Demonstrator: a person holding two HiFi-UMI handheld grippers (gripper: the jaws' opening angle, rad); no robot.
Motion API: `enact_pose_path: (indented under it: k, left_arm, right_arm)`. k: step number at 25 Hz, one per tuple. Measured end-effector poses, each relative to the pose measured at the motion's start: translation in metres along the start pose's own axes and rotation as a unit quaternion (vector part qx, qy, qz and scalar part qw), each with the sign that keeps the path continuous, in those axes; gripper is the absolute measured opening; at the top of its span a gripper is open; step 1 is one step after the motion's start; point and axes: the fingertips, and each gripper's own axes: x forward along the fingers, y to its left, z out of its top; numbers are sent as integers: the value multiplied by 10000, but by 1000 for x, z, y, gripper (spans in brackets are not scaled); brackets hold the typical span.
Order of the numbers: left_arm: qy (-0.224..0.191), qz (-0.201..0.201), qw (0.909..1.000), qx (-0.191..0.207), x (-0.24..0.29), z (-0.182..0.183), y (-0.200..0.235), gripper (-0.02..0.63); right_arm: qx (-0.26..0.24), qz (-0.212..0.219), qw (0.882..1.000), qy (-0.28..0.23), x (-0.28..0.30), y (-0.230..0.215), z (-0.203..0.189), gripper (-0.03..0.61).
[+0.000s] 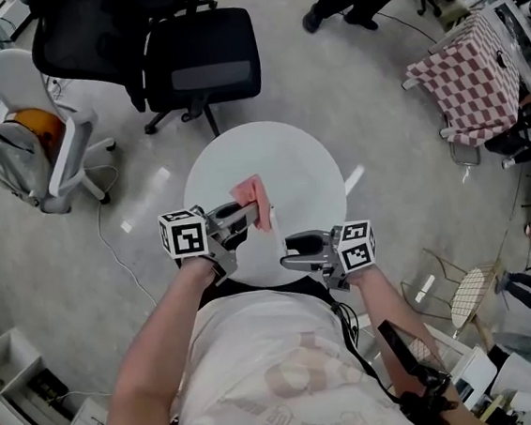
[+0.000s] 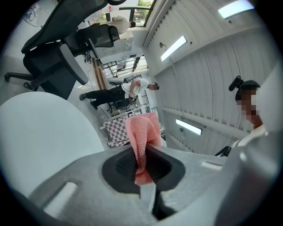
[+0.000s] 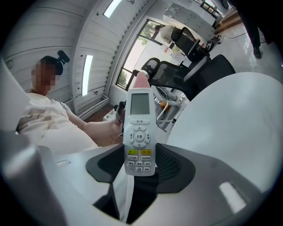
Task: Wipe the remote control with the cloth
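Closest to the head camera is the person's white T-shirt (image 1: 263, 367), and just past it both tongs hang over the near edge of the round white table (image 1: 297, 156), tips turned toward each other. Clenched in the left gripper (image 1: 247, 218) is the pink waffle-weave cloth (image 2: 143, 137): its pads pinch a bunched fold, and the loose part sticks out ahead of them. In the right gripper (image 1: 293, 247) sits the slim white remote control with a small screen and yellow keys (image 3: 139, 132), clamped at its key end across its width, so the jaws stand wide.

That remote's long axis runs straight out along the line of the right tongs, screen end free and farthest from the pads. From there, a corner of pink cloth shows just beyond the free tip. Whether cloth and remote touch cannot be told.

By my reading, the wipe turns on this end-on line-up. The left hand, carrying the cloth, would have to draw it along the face from the screen toward the keys, while the right merely braces.
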Motion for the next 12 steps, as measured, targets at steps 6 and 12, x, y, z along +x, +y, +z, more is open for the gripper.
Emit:
enact_pose_path:
  k: [6,12]
  left_arm:
    - [531,22,9986,-29,9,-38,-4,17]
    - [818,128,9964,-163,6,-62,1,17]
  right_arm:
    - [-28,-29,9998,-204,-1,1,10,229]
    - [6,-53,9992,-397,-3,0,20,229]
